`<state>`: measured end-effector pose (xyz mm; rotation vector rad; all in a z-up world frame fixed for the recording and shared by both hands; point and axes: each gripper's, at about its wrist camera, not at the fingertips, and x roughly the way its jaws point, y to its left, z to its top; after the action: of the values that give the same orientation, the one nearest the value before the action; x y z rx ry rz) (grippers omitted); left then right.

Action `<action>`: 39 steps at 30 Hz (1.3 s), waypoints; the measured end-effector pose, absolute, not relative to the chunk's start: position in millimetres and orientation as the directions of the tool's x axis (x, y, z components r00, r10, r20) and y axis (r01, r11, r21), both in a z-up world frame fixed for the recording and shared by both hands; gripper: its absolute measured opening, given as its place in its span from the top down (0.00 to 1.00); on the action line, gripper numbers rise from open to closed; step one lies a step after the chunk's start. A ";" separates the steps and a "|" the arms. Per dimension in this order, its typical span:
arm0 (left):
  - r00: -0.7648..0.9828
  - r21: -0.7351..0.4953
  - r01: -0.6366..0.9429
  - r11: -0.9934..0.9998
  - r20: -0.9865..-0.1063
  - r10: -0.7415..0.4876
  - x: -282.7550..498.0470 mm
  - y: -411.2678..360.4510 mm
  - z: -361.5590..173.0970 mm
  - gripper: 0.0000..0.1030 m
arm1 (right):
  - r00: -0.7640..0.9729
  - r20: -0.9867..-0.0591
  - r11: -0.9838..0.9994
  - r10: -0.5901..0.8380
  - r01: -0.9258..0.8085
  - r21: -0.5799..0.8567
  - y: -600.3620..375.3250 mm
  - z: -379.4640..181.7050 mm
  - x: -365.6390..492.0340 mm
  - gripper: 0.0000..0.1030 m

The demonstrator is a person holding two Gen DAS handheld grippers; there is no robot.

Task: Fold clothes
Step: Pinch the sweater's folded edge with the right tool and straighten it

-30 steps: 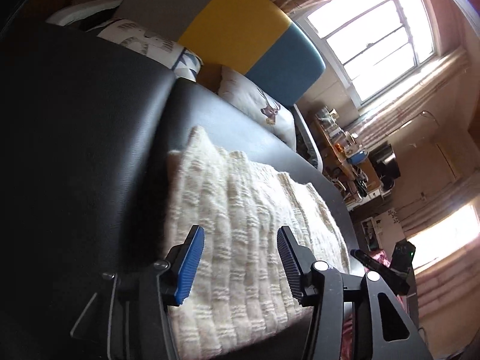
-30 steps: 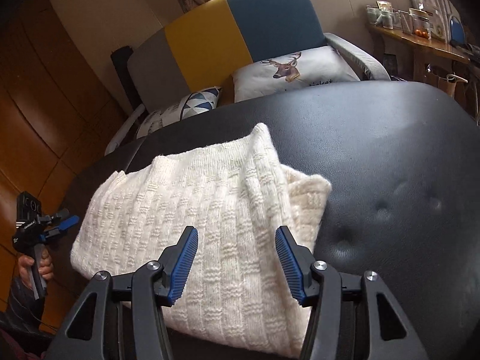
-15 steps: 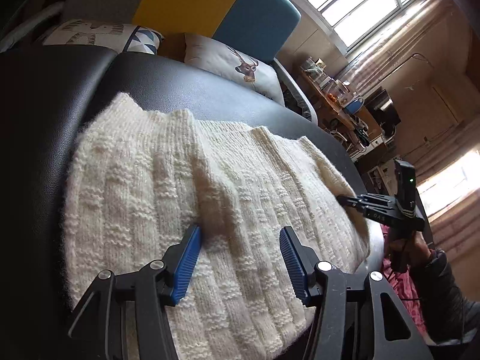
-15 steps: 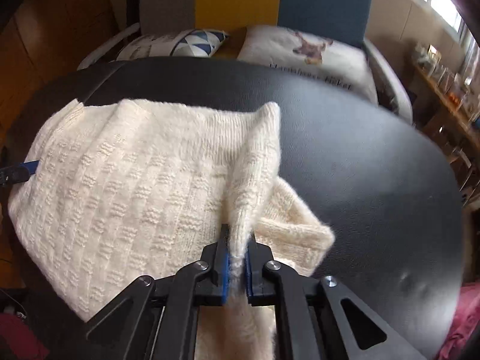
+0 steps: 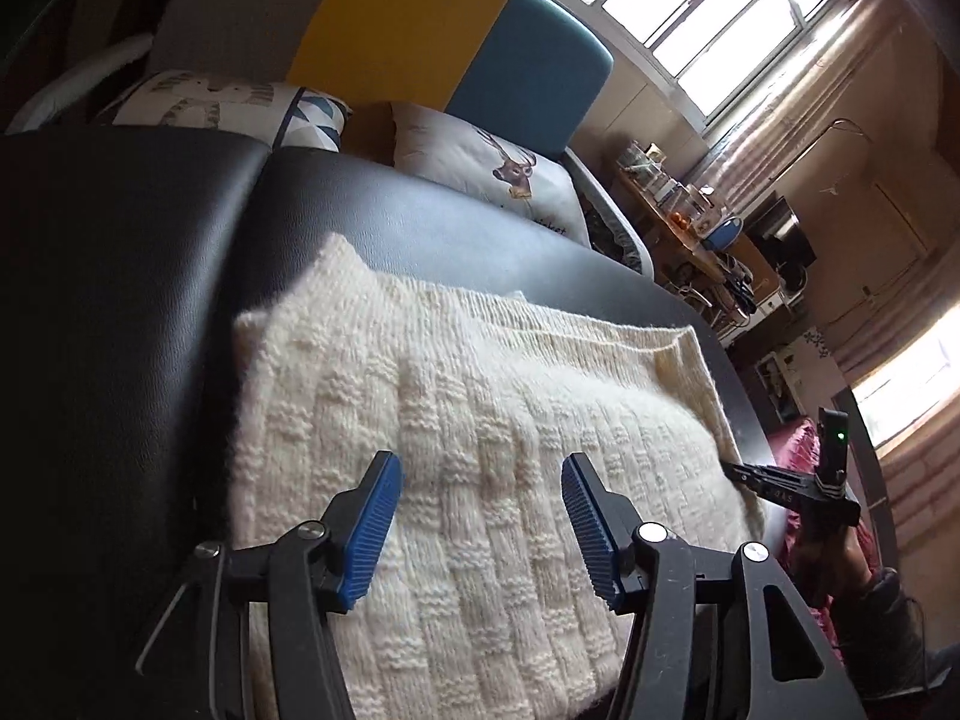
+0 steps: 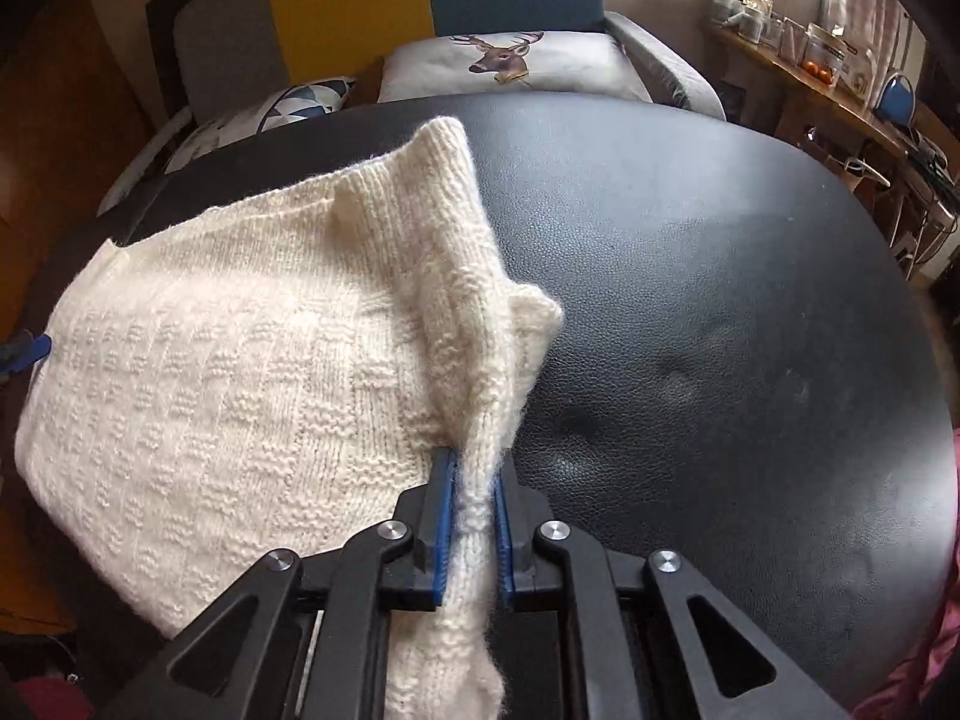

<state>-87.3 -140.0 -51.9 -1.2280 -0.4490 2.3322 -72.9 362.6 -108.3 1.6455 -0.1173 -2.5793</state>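
A cream knitted sweater lies folded on a black leather surface. My left gripper hovers open over the sweater's near part, blue pads apart, nothing between them. In the right wrist view the sweater fills the left side, and my right gripper is shut on its right edge, which rises in a pinched ridge between the pads. The right gripper also shows at the sweater's far right edge in the left wrist view, held by a hand.
Behind the black surface stands a grey, yellow and blue sofa with a deer-print cushion and a triangle-print cushion. A cluttered wooden shelf runs along the right wall under a window.
My right gripper closed on the sweater's right edge and has lifted it into a taller ridge. My left gripper stayed open and drew back a little over the sweater.
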 end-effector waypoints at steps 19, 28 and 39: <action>-0.508 -0.224 -0.364 -0.904 -0.766 0.394 -174.0 -72.6 -57.3 0.95 | -0.413 -0.905 -0.980 -0.103 0.197 0.021 260.0 -111.3 -166.3 0.74; -0.469 -0.348 -0.305 -0.887 -0.756 0.458 -224.4 -48.9 -107.9 0.91 | -0.505 -0.851 -0.990 -0.144 0.081 0.119 292.3 -114.5 -120.4 0.74; -0.474 -0.388 -0.319 -0.865 -0.725 0.500 -178.7 -56.0 -98.6 0.91 | -0.486 -0.823 -0.955 -0.294 0.182 0.234 254.3 -75.5 -142.2 0.70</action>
<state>-178.7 -56.0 -98.6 -1.2399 -0.2740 2.3339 -142.2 254.3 -75.5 1.4103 -0.1661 -2.4868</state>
